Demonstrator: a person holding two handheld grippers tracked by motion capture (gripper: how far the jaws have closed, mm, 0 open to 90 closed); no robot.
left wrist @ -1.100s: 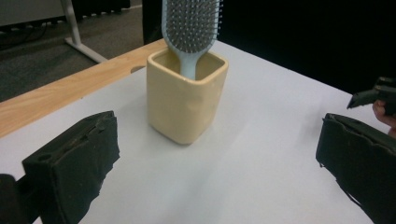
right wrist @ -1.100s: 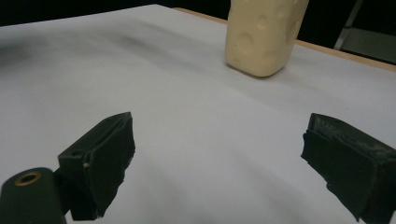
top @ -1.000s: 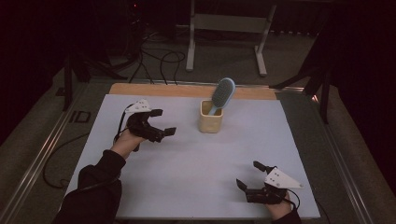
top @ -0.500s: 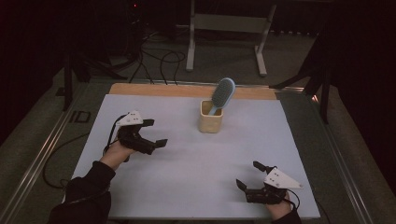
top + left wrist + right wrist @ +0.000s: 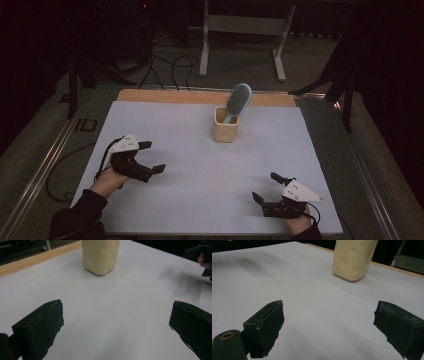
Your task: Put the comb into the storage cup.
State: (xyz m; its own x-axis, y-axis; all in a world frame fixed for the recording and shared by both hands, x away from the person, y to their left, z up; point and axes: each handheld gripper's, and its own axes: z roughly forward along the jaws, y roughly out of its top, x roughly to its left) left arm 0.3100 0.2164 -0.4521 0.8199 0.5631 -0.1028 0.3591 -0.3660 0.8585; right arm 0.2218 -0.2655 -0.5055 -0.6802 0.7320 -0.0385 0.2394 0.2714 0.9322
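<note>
no readable text, labels or numbers anywhere

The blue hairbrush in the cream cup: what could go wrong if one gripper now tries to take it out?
1. The blue oval hairbrush leans to one side in the small cream cup, which looks light; pulling at an angle may tip it.
2. Both the left gripper and right gripper, jaws wide open, are far from the cup, so a long reach could knock it.

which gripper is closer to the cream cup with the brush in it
Left, slightly. The left gripper sits open, near-left of the cup; the right gripper sits open by the near edge, right of it.
</note>
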